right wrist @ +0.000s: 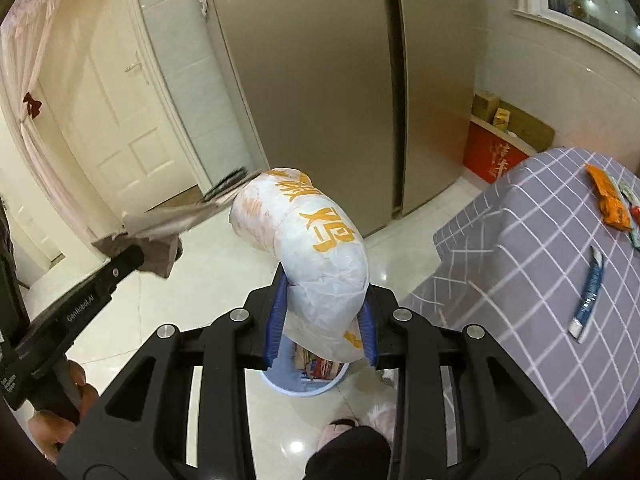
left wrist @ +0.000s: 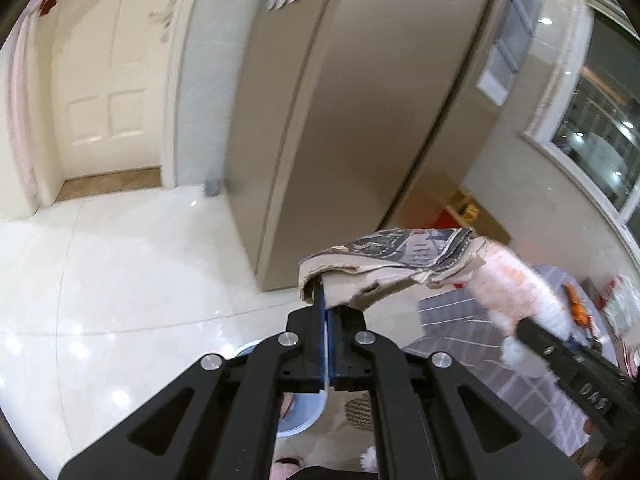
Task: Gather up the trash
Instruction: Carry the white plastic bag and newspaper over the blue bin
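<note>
My left gripper (left wrist: 327, 300) is shut on a torn piece of printed cardboard (left wrist: 384, 260), held out over the floor; the same cardboard (right wrist: 176, 216) shows at the left in the right wrist view. My right gripper (right wrist: 324, 304) is shut on a crumpled white paper bag with orange print (right wrist: 316, 248), which bulges up and to the left between the blue pads (right wrist: 276, 320). That bag (left wrist: 516, 280) appears blurred at the right in the left wrist view. Below both grippers stands a light blue bin (right wrist: 304, 380) with trash inside, also seen as a bin (left wrist: 300, 416) behind the left jaws.
A tall beige fridge (left wrist: 340, 120) stands ahead. A table with a grey checked cloth (right wrist: 540, 280) is at the right, carrying an orange wrapper (right wrist: 608, 200) and a blue-white wrapper (right wrist: 590, 292). Boxes (right wrist: 496, 148) sit against the wall. A person's slippered feet (right wrist: 352, 424) are on the glossy tile floor.
</note>
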The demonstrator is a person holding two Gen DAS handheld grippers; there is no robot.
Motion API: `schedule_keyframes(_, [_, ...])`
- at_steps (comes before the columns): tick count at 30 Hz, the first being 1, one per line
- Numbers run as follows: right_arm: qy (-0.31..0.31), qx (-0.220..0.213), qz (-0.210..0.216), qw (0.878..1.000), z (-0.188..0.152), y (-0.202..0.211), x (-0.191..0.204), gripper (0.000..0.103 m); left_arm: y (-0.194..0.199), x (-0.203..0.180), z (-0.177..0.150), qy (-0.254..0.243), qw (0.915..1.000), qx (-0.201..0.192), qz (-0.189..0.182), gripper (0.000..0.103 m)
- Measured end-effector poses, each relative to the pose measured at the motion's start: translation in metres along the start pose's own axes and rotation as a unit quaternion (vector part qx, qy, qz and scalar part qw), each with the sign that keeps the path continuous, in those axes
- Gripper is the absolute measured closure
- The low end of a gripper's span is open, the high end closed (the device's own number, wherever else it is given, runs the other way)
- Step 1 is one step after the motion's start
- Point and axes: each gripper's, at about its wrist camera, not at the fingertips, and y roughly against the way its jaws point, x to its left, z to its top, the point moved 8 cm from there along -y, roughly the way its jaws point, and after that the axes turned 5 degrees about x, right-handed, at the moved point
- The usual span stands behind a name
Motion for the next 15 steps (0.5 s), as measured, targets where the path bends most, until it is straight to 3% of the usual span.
schedule_keyframes(6, [0.020, 0.002, -0.001, 1.000, 0.003, -0.016, 0.023, 0.072, -0.042, 0.029, -0.010, 0.026, 0.9979, 0.057, 0.017, 0.102])
schedule_keyframes(15, [0.031, 0.029, 0.013, 0.999, 0.000, -0.053, 0.041, 0.072, -0.061, 0.037, -0.013, 0.016, 0.9969, 0.071, 0.028, 0.102])
